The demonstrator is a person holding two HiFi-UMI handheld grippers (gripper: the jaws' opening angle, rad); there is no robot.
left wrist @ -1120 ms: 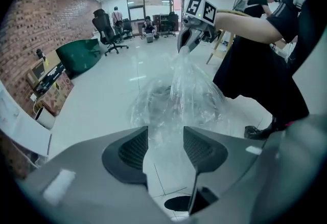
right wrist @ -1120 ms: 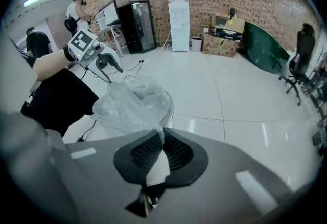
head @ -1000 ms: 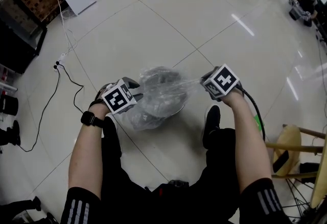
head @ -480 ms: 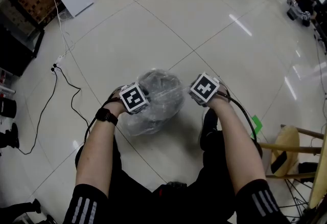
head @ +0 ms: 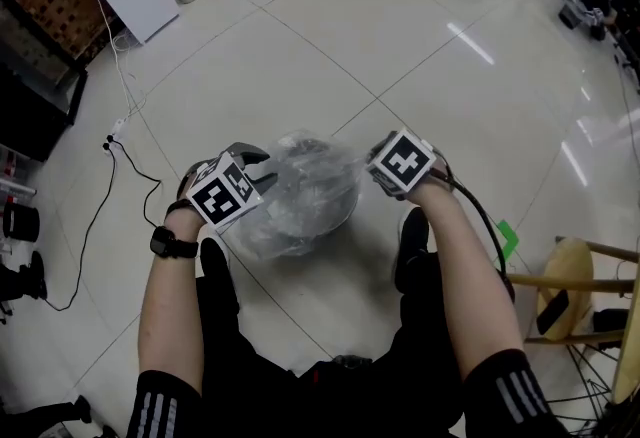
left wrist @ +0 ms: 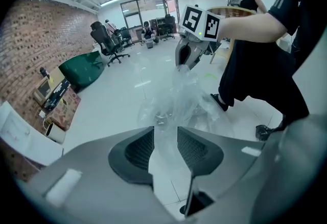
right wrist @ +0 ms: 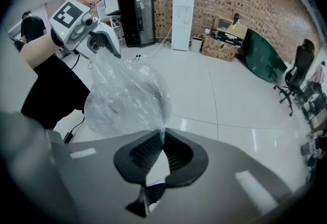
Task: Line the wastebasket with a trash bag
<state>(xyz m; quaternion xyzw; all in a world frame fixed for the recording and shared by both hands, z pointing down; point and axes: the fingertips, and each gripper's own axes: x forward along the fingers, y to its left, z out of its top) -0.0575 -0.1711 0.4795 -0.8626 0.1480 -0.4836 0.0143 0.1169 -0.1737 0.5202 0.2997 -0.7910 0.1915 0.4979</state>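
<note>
White floor tiles [head: 330, 36] are seen beneath the wastebasket [head: 335, 216], which is wrapped in the clear bag [head: 290, 196] between both grippers. Bag film is pinched by the closed fingers [right wrist: 145, 151] of the right gripper [right wrist: 162, 149]. The fingers [left wrist: 140, 150] of the left gripper [left wrist: 165, 149] have just been opening and are held apart, with film between them.

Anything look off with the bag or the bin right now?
The left gripper has just been opening, and the trash bag runs loose between its jaws, unpinched. The right gripper is shut on the bag's other edge. The bag hangs crumpled over the wastebasket, not spread on its rim. No tear or spill shows.
</note>
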